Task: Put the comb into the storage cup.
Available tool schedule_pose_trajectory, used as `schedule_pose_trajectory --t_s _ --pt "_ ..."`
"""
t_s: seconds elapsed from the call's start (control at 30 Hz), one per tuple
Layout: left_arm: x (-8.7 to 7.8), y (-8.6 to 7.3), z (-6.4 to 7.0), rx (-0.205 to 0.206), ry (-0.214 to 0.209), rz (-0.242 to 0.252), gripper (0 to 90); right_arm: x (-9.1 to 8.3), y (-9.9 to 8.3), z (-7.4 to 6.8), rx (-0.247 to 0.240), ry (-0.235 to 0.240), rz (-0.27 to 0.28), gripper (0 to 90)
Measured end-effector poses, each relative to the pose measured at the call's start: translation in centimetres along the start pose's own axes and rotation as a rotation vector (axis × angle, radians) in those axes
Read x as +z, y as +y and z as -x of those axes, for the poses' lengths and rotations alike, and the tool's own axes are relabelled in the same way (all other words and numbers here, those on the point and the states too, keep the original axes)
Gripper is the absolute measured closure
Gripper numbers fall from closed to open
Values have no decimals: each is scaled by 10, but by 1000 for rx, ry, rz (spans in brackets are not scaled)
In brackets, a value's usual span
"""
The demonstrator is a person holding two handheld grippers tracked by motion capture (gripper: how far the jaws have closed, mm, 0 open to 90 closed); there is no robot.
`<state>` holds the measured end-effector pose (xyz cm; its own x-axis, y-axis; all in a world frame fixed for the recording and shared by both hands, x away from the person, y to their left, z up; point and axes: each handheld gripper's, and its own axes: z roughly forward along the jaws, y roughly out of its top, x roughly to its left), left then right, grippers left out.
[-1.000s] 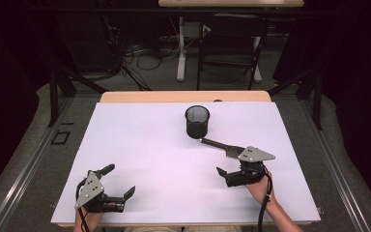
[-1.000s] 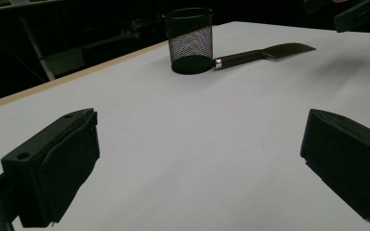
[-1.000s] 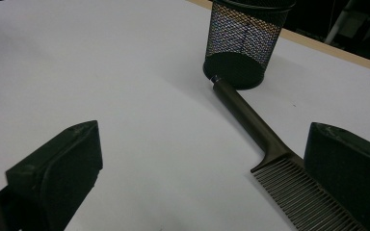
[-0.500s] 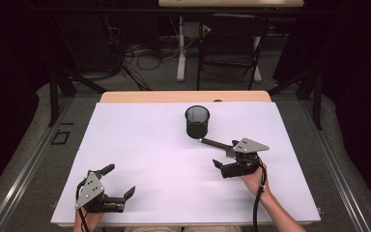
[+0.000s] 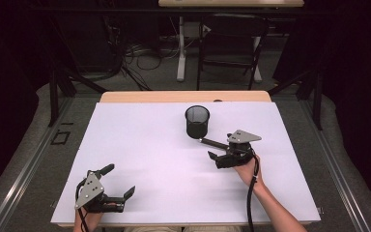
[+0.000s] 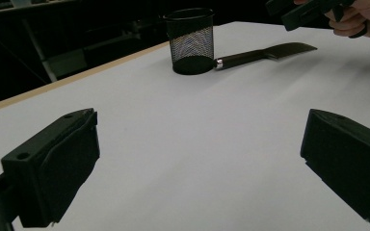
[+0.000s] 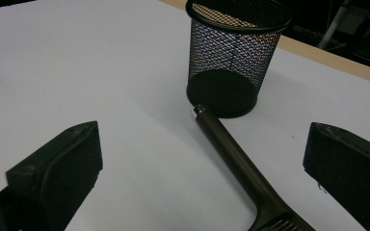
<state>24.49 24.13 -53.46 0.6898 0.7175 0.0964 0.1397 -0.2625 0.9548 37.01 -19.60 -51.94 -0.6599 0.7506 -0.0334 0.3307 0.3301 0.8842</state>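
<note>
Spatula flat on table, handle end touching base of mesh cup. Right gripper over the blade end, jaws wide, straddling the handle. Left gripper near table's front edge, jaws wide, holding nothing.

Only the mesh cup and spatula beside it interrupt the bare white table.

Cup: black wire mesh, fine diamond pattern. Spatula: dark brown handle, silver cap at its end, black blade. Table: white top, tan wood edge. Jaws: black.
</note>
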Motion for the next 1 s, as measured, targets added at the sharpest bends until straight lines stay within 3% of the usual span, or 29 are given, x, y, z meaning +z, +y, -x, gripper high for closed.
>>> schedule_pose_trajectory --t_s 0.67,0.73,0.77,0.87,0.97,1.0 --pt "0 0 0 3 2 2 2 33 13 7 28 -3 -38 4" --pt "-1 0 0 4 3 3 2 36 15 8 34 -11 -47 43" --pt "-1 0 0 3 3 3 2 39 16 9 34 -20 -52 135" --pt "-1 0 0 5 3 3 2 43 17 10 36 -45 -63 166" --pt "-1 1 0 10 2 2 2 46 19 12 46 -55 -70 300" --pt "-1 1 0 12 3 1 2 50 20 12 52 -55 -81 422"
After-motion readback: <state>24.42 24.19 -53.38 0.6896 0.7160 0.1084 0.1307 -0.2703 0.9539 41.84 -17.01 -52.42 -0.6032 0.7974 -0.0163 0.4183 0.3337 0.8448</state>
